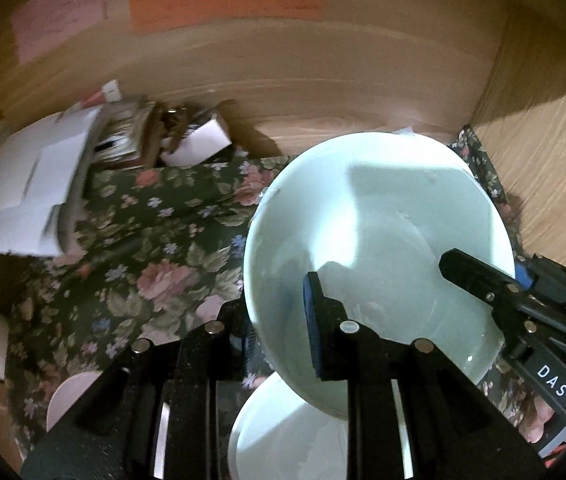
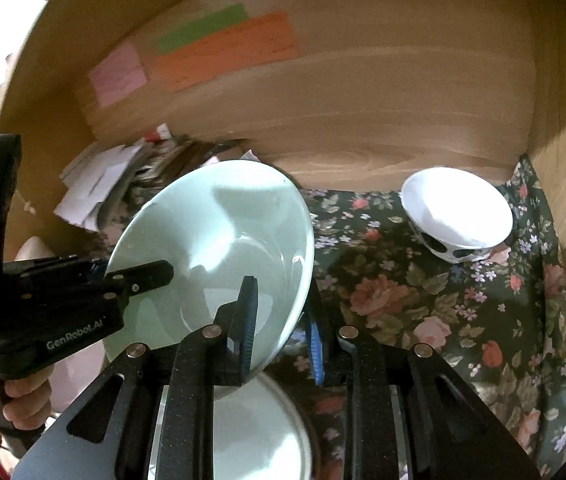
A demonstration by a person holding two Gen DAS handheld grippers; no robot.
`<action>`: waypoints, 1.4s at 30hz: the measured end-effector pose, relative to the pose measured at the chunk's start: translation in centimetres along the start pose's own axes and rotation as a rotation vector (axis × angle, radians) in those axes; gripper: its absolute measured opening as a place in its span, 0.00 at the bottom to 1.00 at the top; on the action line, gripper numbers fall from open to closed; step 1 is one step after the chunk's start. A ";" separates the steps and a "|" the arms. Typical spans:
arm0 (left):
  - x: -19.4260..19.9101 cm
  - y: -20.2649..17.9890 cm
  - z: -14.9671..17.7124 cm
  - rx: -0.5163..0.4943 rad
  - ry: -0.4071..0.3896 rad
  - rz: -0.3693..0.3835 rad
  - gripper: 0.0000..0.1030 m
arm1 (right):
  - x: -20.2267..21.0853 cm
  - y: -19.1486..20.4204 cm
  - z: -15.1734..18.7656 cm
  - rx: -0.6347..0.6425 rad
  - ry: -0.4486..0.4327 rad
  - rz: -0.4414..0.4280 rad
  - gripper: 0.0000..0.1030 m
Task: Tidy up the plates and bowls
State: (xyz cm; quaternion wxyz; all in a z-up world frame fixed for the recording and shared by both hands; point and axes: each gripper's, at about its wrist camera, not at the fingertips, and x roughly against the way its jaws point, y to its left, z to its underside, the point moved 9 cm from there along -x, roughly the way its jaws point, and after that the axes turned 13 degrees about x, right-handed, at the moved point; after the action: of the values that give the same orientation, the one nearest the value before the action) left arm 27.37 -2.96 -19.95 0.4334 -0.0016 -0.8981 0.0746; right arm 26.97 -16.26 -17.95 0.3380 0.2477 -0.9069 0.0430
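I read "DAS" on my right tongs [image 1: 463,268] and "GenRobot.AI" on my left tongs [image 2: 163,272]; both clamp the pale green bowl's [image 1: 383,216] rim

My right gripper [image 2: 279,320] pinches the near rim of a pale green bowl [image 2: 219,240], tilted above the flowered cloth [image 2: 423,300]. My left gripper [image 2: 155,276] clamps the bowl's opposite rim. Another pale dish [image 2: 259,432] lies beneath it. A white bowl [image 2: 457,212] sits well apart by the wooden wall [image 2: 363,100], which carries coloured paper notes [image 2: 227,52].
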 end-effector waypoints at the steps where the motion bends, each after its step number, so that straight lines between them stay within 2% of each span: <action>1: 0.5 0.4 0.1 0.002 -0.004 -0.002 0.21 | 0.2 0.5 -0.1 0.004 -0.005 -0.005 0.20; 16: 6.0 7.4 2.9 0.101 -0.047 -0.032 0.21 | 0.1 7.5 0.4 0.065 -0.021 -0.114 0.20; 33: 7.4 15.8 8.7 0.247 -0.009 -0.079 0.21 | -3.1 15.7 2.7 0.144 0.060 -0.271 0.20; 42: 7.9 18.6 10.8 0.299 -0.003 -0.104 0.21 | -4.7 18.6 3.8 0.174 0.099 -0.323 0.20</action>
State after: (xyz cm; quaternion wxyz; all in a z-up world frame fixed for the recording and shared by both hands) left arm 12.85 14.55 -22.94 0.4308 0.1096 -0.8765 0.1850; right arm 18.83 1.06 -22.14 0.3618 0.4159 -0.8306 0.0787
